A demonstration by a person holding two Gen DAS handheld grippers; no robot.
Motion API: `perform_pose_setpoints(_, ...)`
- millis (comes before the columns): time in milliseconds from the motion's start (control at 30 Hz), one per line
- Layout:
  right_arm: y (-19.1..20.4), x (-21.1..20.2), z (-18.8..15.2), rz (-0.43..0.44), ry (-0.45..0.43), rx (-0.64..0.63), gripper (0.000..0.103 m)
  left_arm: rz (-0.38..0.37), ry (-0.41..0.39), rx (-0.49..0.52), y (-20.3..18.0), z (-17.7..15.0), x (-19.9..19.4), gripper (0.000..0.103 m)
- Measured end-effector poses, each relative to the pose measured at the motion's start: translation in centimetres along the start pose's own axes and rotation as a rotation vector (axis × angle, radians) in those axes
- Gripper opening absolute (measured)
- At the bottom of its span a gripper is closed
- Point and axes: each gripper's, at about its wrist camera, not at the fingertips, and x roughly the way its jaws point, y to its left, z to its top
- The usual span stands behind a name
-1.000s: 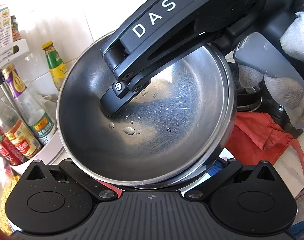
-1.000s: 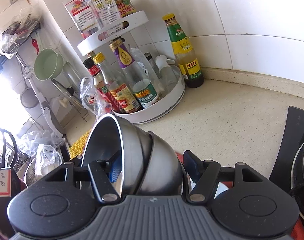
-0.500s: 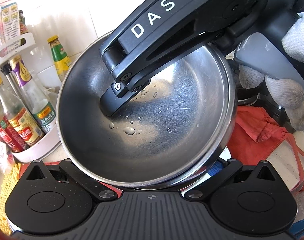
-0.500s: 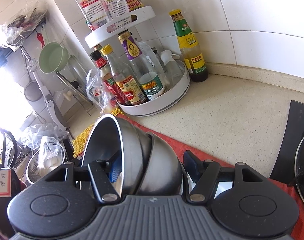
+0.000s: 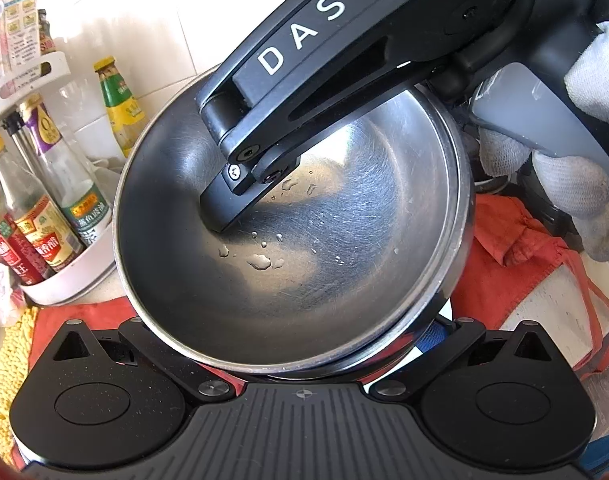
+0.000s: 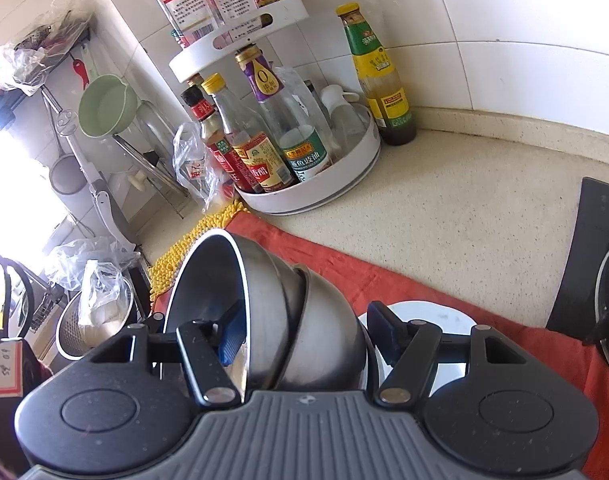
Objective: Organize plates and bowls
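Nested steel bowls [image 6: 288,320] are tilted on edge, held above the red cloth [image 6: 344,268]. My right gripper [image 6: 304,332] is shut on the bowls, one blue pad inside the inner bowl and one outside the stack. In the left wrist view the inner bowl [image 5: 304,248] faces me with water drops in it, and the right gripper's finger [image 5: 240,200] presses its inside. My left gripper [image 5: 296,340] sits under the bowls' lower rim; its fingertips are hidden. A white plate [image 6: 428,316] lies on the cloth below.
A white two-tier turntable [image 6: 316,196] with sauce bottles stands at the back left, a green-labelled bottle [image 6: 380,80] beside it. A yellow mat [image 6: 192,248] lies left of the cloth. A black stove [image 6: 596,248] is at the right. A metal colander [image 6: 84,332] is at the left.
Both grippers and the bowls have moved back from the wall. The turntable looks farther away, and the red cloth and white plate have come into the right wrist view.
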Motion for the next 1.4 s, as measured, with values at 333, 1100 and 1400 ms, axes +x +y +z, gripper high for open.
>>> perform_pose_setpoints(333, 0.2, -0.1, -1.2, -0.019, 0.004, 0.066, 0.065, -0.044, 0.037, 0.03, 1.0, -0.2, 0.3, 0.103)
perform_pose_setpoints(1100, -1.9, 0.7, -2.7, -0.082, -0.044, 0.162, 0.064, -0.072, 0.084, 0.099, 2.0, 0.0, 4.8, 0.103)
perform_pose_setpoints(1400, -3.8, 2.1, -1.9, -0.1, -0.048, 0.166, 0.062, -0.057, 0.113, 0.1, 1.3, 0.5, 7.3, 0.103)
